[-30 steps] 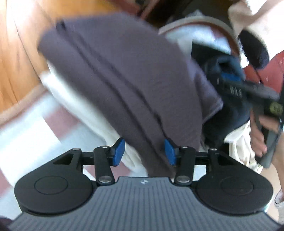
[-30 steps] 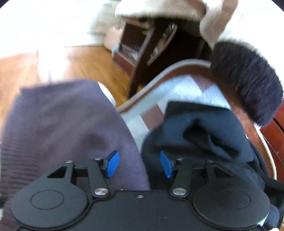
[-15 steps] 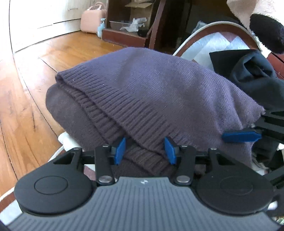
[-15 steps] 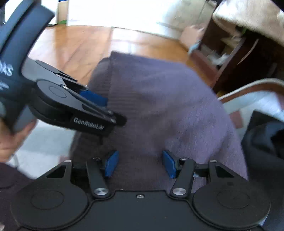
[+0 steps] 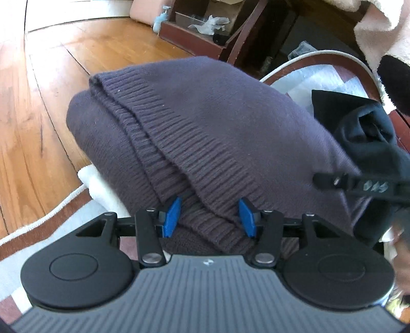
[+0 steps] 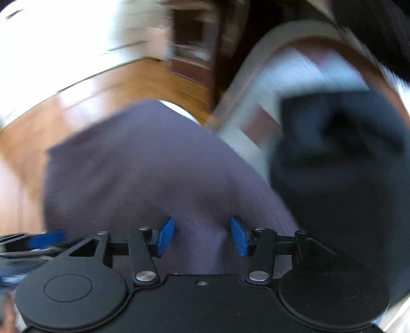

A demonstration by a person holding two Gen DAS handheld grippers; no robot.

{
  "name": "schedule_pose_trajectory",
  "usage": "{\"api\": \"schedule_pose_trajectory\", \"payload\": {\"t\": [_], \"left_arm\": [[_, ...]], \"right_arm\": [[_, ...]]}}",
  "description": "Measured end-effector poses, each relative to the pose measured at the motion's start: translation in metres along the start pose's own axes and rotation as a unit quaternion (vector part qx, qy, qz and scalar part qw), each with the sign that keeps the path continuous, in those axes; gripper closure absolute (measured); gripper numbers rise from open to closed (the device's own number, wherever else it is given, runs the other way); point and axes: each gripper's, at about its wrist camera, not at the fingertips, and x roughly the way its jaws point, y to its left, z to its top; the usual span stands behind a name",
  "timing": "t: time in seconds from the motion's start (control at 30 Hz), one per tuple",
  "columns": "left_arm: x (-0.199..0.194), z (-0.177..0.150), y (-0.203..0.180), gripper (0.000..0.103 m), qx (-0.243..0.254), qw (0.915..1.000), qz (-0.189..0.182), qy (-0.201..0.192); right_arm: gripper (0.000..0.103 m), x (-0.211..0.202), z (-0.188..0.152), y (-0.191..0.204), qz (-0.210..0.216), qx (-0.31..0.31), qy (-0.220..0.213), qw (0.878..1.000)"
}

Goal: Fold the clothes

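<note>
Right tool (image 6: pixel 202 237) now swung back off the purple sweater (image 5: pixel 217 133); both tools agape, empty.

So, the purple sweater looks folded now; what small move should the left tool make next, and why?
Probably draw the left tool straight back. Its jaws stand open around the ribbed hem of the purple sweater, which already lies in stacked layers, so nothing is gripped and backing out should not disturb the fold.

Wooden floor (image 5: pixel 46 133), pink bag (image 5: pixel 143 11), dark wooden furniture (image 5: pixel 205 35), patterned rug (image 5: pixel 51 230)
</note>
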Motion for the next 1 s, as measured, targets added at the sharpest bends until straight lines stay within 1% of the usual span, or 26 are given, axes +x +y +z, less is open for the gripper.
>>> {"api": "schedule_pose_trajectory", "payload": {"t": [0.03, 0.1, 0.27, 0.33, 0.37, 0.4, 0.43, 0.47, 0.5, 0.53, 0.57, 0.6, 0.63, 0.7, 0.77, 0.8, 0.83, 0.87, 0.9, 0.93, 1.0], "left_arm": [[0.000, 0.000, -0.003, 0.052, 0.009, 1.0000, 0.002, 0.002], [0.003, 0.000, -0.009, 0.052, 0.029, 0.9995, 0.010, 0.002], [0.007, -0.001, -0.013, 0.052, 0.022, 0.9995, 0.020, -0.002], [-0.002, -0.001, -0.020, 0.051, 0.028, 0.9988, 0.039, 0.013], [-0.010, -0.001, -0.025, 0.047, 0.033, 0.9979, 0.051, 0.024], [-0.020, -0.003, -0.028, 0.038, 0.032, 0.9970, 0.062, 0.033], [-0.030, -0.005, -0.029, 0.034, 0.017, 0.9967, 0.070, 0.039], [-0.039, -0.010, -0.028, 0.034, -0.004, 0.9965, 0.069, 0.048], [-0.046, -0.015, -0.025, 0.034, -0.024, 0.9963, 0.062, 0.056], [-0.055, -0.021, -0.023, 0.034, -0.039, 0.9961, 0.056, 0.056], [-0.064, -0.027, -0.022, 0.034, -0.052, 0.9957, 0.051, 0.056], [-0.076, -0.033, -0.024, 0.034, -0.057, 0.9956, 0.055, 0.051], [-0.089, -0.038, -0.029, 0.034, -0.057, 0.9953, 0.062, 0.047], [-0.116, -0.046, -0.044, 0.033, -0.051, 0.9940, 0.083, 0.050], [-0.143, -0.048, -0.066, 0.021, -0.031, 0.9943, 0.094, 0.041], [-0.156, -0.047, -0.074, 0.008, -0.025, 0.9943, 0.099, 0.029], [-0.167, -0.046, -0.083, 0.003, -0.019, 0.9942, 0.104, 0.018], [-0.176, -0.046, -0.091, 0.003, -0.010, 0.9942, 0.107, 0.010], [-0.184, -0.046, -0.098, 0.003, -0.002, 0.9940, 0.110, 0.002], [-0.189, -0.047, -0.104, 0.002, 0.000, 0.9938, 0.111, 0.000], [-0.198, -0.049, -0.114, 0.000, 0.005, 0.9935, 0.114, -0.005]], "right_arm": [[0.050, 0.001, -0.007, -0.009, -0.012, 0.018, 0.000, 1.000], [0.050, 0.011, -0.006, -0.016, -0.026, 0.017, -0.005, 0.999], [0.048, 0.029, 0.004, -0.021, -0.009, 0.001, 0.005, 1.000], [0.047, 0.018, -0.001, -0.023, 0.000, 0.004, 0.018, 1.000], [0.043, 0.005, -0.005, -0.018, 0.006, 0.002, 0.035, 0.999], [0.040, -0.010, -0.010, -0.013, 0.013, -0.001, 0.054, 0.998], [0.035, -0.025, -0.014, -0.007, 0.020, -0.005, 0.073, 0.997], [0.035, -0.033, -0.023, 0.000, 0.022, -0.029, 0.087, 0.996], [0.035, -0.040, -0.032, 0.006, 0.015, -0.053, 0.085, 0.995], [0.035, -0.048, -0.040, 0.010, 0.009, -0.068, 0.076, 0.995], [0.035, -0.055, -0.047, 0.012, 0.011, -0.074, 0.070, 0.995], [0.035, -0.060, -0.047, 0.014, 0.019, -0.072, 0.067, 0.995], [0.035, -0.065, -0.047, 0.015, 0.027, -0.068, 0.064, 0.995], [0.035, -0.100, -0.053, 0.014, 0.024, -0.073, 0.048, 0.996], [0.035, -0.126, -0.049, 0.022, 0.013, -0.092, 0.015, 0.996], [0.035, -0.141, -0.047, 0.028, 0.008, -0.103, -0.004, 0.995], [0.034, -0.148, -0.042, 0.032, 0.005, -0.110, -0.022, 0.994], [0.033, -0.156, -0.041, 0.033, 0.002, -0.108, -0.033, 0.994], [0.029, -0.165, -0.040, 0.035, -0.001, -0.103, -0.043, 0.994], [0.021, -0.174, -0.041, 0.035, 0.003, -0.091, -0.047, 0.995], [0.018, -0.187, -0.044, 0.033, 0.021, -0.069, -0.051, 0.996]]}}
